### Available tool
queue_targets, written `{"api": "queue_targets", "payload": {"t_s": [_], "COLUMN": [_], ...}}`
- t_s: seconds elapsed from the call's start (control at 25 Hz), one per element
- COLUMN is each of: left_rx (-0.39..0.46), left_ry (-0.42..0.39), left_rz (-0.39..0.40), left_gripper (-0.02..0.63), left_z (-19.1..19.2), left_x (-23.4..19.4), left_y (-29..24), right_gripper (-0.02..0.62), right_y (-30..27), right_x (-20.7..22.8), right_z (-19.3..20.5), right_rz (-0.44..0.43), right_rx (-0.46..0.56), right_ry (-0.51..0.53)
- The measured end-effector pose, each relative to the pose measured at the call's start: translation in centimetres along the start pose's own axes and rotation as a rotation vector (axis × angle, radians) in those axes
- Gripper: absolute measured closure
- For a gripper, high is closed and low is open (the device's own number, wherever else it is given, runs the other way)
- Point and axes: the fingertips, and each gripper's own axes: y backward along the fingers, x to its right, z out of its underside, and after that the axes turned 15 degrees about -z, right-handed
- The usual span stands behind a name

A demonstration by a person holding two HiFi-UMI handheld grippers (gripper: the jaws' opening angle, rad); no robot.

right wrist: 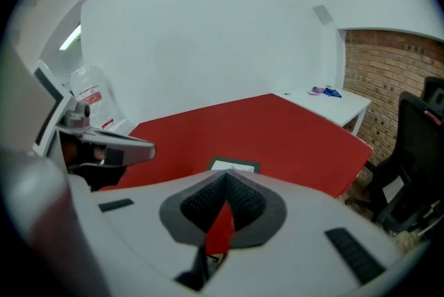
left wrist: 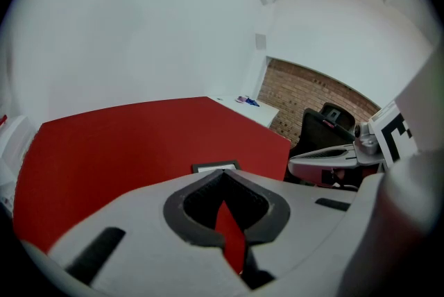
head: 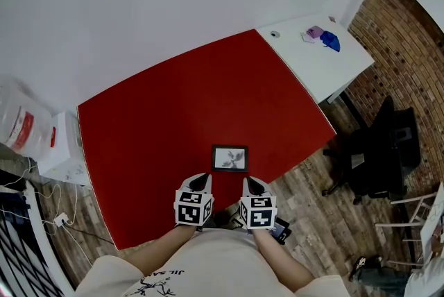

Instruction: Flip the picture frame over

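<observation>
A small black picture frame [head: 229,158] lies flat, picture side up, near the front edge of the red table [head: 173,108]. It shows just beyond the jaws as the frame [left wrist: 216,166] in the left gripper view and the frame [right wrist: 235,166] in the right gripper view. My left gripper [head: 202,181] sits just short of the frame's near left corner, shut with nothing in it. My right gripper [head: 250,184] sits near the frame's near right corner, also shut and empty. Neither touches the frame.
A white side table [head: 319,56] at the back right carries small purple and blue objects [head: 323,37]. A black office chair [head: 378,153] stands to the right on the wood floor. A white box [head: 62,150] and a clear water bottle [head: 21,123] are at the left.
</observation>
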Motion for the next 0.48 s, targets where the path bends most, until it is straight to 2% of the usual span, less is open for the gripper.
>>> {"api": "queue_targets", "payload": {"t_s": [0.48], "left_rx": [-0.011], "left_ry": [0.005], "left_rz": [-0.001], "left_gripper": [0.601], "left_z": [0.48], "left_x": [0.36], "left_y": [0.48], "right_gripper": [0.592], "right_y": [0.77], "right_x": [-0.14], "right_z": [0.73], "right_rz": [-0.009], "right_rx": [-0.011], "right_ry": [0.0]}}
